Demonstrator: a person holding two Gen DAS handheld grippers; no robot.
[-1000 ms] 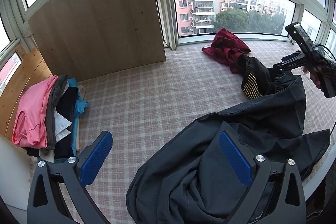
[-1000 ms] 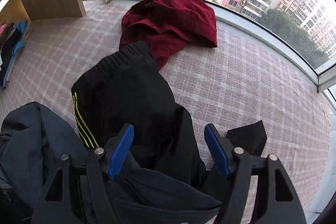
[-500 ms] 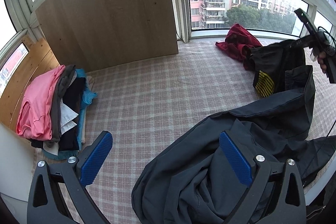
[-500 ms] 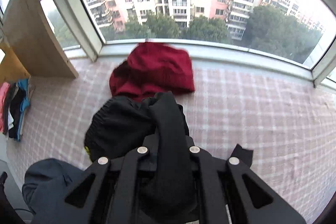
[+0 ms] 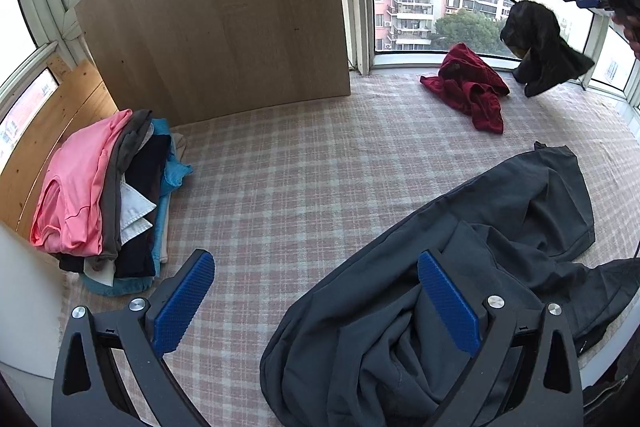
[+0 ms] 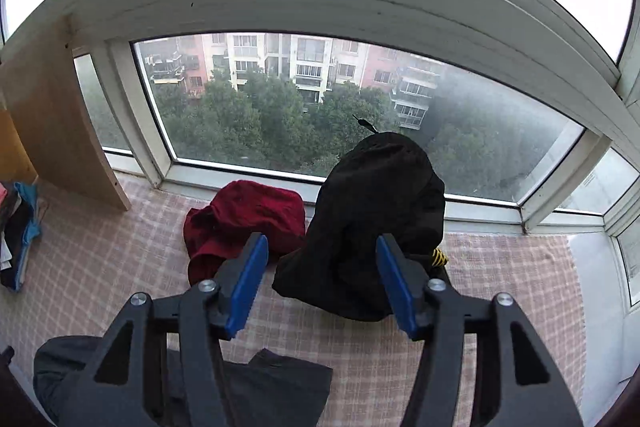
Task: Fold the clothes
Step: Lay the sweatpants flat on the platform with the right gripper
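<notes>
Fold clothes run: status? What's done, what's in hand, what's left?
Done: a stack of folded clothes at the left. In hand: nothing. The right gripper and left gripper are open, and the black yellow-striped garment is airborne, apparently tossed aside. Left: it, the crumpled red garment and the dark grey garment.

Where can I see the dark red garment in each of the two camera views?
Left wrist view: the dark red garment lies crumpled at upper right, on the checked cover below the window.
Right wrist view: it lies left of centre, under the window sill.
Shared landmark: the black garment to its right.
</notes>
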